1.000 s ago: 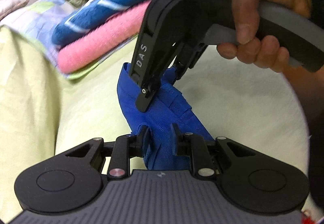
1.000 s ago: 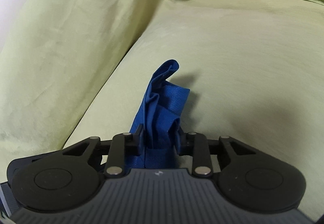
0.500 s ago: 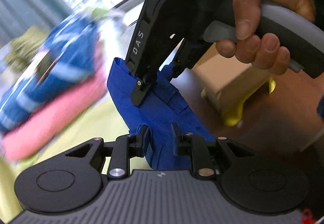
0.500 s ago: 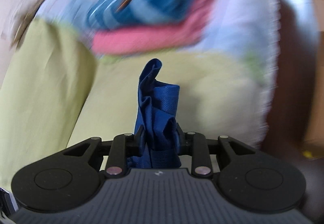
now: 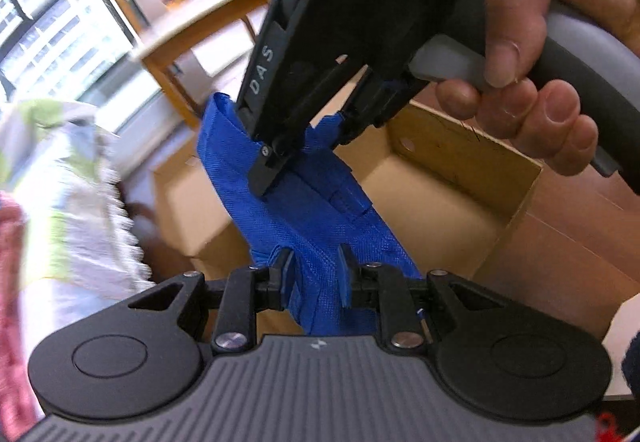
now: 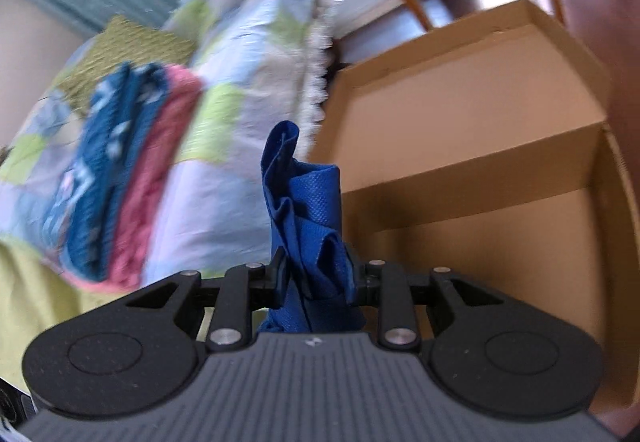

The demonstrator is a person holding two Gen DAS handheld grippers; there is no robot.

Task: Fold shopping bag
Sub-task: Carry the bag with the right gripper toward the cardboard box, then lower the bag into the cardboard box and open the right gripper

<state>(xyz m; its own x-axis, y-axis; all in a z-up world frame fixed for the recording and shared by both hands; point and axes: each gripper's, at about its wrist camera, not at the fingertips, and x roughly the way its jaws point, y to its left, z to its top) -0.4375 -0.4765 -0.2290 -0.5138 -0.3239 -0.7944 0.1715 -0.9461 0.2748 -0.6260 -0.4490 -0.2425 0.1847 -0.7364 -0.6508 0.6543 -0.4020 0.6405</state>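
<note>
Both tongs are clamped tight on the folded blue shopping bag (image 5: 316,218), left gripper (image 5: 314,270) on one end, right gripper (image 5: 304,146) on the other. It's held bundled over the open cardboard box (image 6: 480,130), probably so the folds don't spring loose before it's dropped in.

Motion blur is smearing the folded towels (image 6: 120,178) at nine o'clock, while the cardboard box (image 6: 480,130) is running off the edge at three o'clock, its floor staying hidden.
</note>
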